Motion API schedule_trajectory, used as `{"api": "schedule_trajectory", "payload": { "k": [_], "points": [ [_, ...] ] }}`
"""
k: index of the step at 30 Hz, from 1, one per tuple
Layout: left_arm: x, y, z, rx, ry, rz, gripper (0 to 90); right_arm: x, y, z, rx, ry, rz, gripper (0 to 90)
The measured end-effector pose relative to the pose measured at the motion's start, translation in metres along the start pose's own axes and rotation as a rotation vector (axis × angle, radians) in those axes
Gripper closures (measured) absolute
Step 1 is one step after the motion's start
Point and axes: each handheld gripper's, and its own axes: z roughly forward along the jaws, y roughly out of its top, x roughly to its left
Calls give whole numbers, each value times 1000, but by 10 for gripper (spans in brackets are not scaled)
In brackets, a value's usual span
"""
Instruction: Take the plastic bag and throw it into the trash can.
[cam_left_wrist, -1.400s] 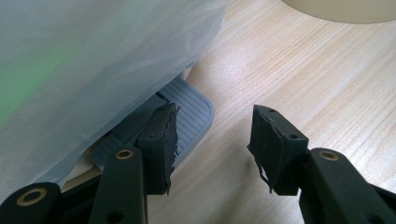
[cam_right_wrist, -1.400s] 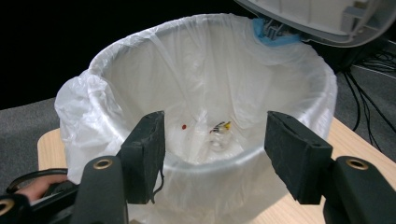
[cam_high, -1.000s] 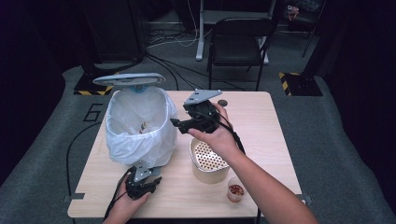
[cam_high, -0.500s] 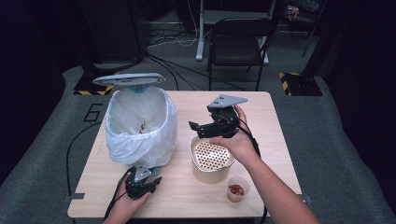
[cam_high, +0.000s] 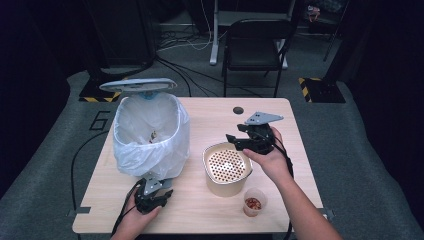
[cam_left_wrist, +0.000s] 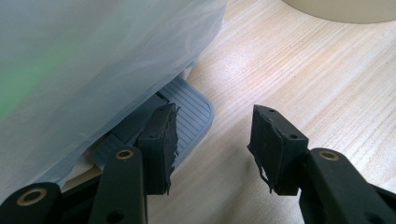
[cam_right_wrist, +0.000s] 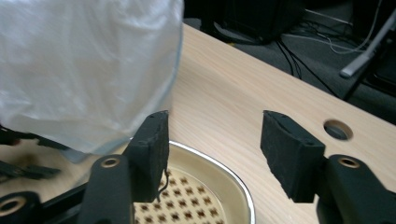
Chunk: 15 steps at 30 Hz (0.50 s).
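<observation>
A pedal bin (cam_high: 150, 135) lined with a white bag stands on the left of the table, its grey lid (cam_high: 138, 84) raised. My left gripper (cam_high: 152, 196) sits low at the bin's front, open, one jaw resting on the grey ribbed pedal (cam_left_wrist: 189, 114). My right gripper (cam_high: 235, 140) hovers open and empty above the far rim of a cream pot with a perforated insert (cam_high: 226, 166). In the right gripper view the insert (cam_right_wrist: 196, 200) lies below the jaws, with the bag (cam_right_wrist: 88, 65) to the left. A small cup of red bits (cam_high: 254, 202) stands near the front edge.
A round cable hole (cam_high: 238, 110) marks the table's far side. A black chair (cam_high: 256, 45) stands beyond the table. Bare wood lies right of the pot and behind it. Scraps lie inside the bin bag (cam_high: 152, 135).
My right gripper has drawn back from over the bin to the right and now hangs over the pot's far rim. The left gripper stays on the pedal; lid still up.
</observation>
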Motion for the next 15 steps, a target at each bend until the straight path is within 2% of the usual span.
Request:
{"api": "schedule_trajectory", "payload": {
  "k": [1, 7, 11, 12, 15],
  "points": [
    [0, 0, 0, -5, 6, -3, 510, -5, -8, 1, 8, -18, 20, 459],
    [0, 0, 0, 1, -1, 1, 510, -17, -28, 6, 37, -49, 46, 467],
    [0, 0, 1, -11, 5, -4, 510, -22, -38, 8, 57, -63, 57, 575],
    [0, 0, 0, 1, -1, 1, 510, -23, -41, 9, 64, -62, 57, 602],
    [0, 0, 0, -4, 3, -2, 510, -24, -47, 10, 74, -55, 76, 631]
  ]
}}
